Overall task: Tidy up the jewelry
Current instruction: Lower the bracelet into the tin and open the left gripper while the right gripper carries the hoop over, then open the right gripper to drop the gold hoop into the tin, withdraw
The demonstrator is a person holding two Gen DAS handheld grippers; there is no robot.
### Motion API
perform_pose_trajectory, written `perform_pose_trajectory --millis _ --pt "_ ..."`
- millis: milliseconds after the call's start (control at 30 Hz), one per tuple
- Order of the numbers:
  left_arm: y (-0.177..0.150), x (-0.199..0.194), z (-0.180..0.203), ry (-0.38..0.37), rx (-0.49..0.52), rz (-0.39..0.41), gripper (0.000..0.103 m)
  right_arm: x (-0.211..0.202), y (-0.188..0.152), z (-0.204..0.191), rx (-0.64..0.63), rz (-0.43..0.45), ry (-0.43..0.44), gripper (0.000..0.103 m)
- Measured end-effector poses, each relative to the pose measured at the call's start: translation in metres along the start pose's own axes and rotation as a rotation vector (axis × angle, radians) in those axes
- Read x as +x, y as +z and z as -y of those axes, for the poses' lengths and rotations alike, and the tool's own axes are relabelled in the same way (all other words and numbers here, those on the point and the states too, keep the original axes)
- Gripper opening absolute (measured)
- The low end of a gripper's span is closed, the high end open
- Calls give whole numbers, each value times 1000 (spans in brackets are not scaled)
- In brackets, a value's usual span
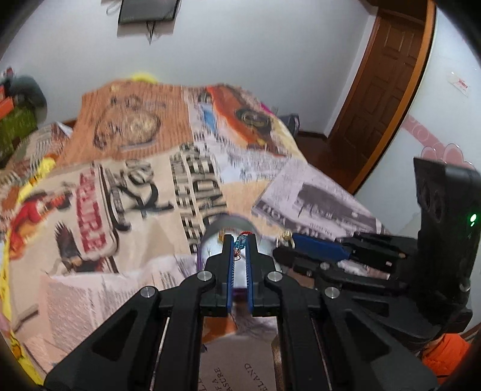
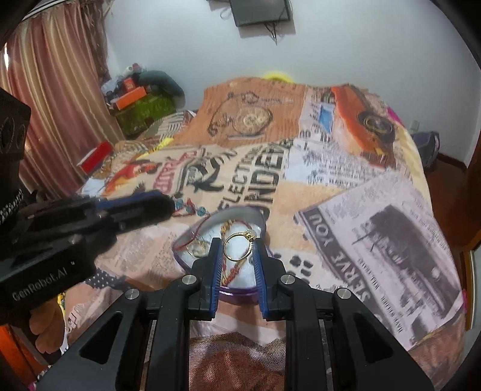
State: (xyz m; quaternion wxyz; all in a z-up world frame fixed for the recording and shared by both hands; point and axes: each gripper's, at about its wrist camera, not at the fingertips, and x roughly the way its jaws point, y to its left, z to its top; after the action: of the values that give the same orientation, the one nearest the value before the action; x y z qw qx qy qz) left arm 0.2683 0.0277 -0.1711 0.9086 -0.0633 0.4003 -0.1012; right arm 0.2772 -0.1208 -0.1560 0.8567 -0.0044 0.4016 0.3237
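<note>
A thin gold ring (image 2: 239, 247) is pinched between the right gripper (image 2: 239, 245) fingers above a heart-shaped purple box (image 2: 240, 218) on the bed's printed blanket (image 2: 360, 210). The left gripper (image 1: 240, 240) fingers clamp a beaded bracelet (image 1: 240, 241) just over that box.

A home bedroom: a bed (image 2: 375, 210) under a newspaper-print blanket fills the room, with striped curtains (image 2: 54, 99), a wall-mounted screen (image 2: 260, 12), a wooden door (image 1: 381, 99) and stacked boxes (image 2: 141, 105) beside it.
</note>
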Motion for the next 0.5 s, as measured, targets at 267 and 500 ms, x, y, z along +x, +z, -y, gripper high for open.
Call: perform_pose_trajectory --millis 267,500 --pt "-5 11 -5 12 8 -27 5 5 2 -1 -15 -12 1 18" --pt "-5 1 -7 88 52 3 6 15 4 -5 -26 -27 -7 18"
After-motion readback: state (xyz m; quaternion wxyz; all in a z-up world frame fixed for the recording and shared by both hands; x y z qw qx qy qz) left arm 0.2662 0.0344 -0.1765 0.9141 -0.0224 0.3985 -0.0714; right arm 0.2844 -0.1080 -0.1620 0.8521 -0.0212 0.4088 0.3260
